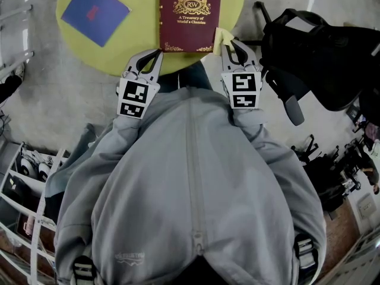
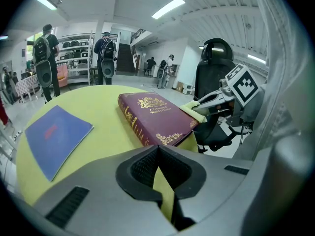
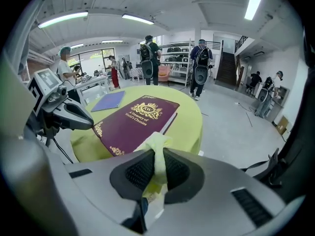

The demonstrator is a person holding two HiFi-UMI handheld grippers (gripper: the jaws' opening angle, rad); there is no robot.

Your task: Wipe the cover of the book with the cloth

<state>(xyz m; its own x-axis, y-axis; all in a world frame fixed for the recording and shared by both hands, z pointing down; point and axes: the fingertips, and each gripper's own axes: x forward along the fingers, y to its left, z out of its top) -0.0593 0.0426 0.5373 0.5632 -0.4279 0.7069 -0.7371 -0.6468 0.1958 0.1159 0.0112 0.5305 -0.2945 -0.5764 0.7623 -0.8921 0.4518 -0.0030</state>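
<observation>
My right jaws point(image 3: 156, 154) are pinched tight on a pale yellow cloth point(image 3: 156, 142). The cloth bunches up out of the tips and trails back down between the jaws. From the head view, these jaws sit at the near right corner of the book, with the cloth touching or just off that corner; I cannot tell which.

My left jaws point(image 2: 158, 149) are closed tip to tip with nothing between them. The yellow-green strip showing in the gap behind the tips is only the counter beyond. They hang at the near edge of the counter, just left of the book's near left corner and not touching it.

The book point(image 1: 189, 15) is a maroon hardback with gold ornament and the title "A Treasury of World's Classics". It lies flat and closed, front cover up, on the round yellow-green counter point(image 1: 142, 22). Its spine is to my left, and its near end reaches almost to the counter's near rim, between my two sets of jaws.

A thin blue booklet point(image 1: 95, 12) lies flat on the counter's left part, turned at an angle and well apart from the book.

A black office chair point(image 1: 320, 46) stands on the floor to my right, off the counter. Across the room, people with backpacks stand near shelving.
</observation>
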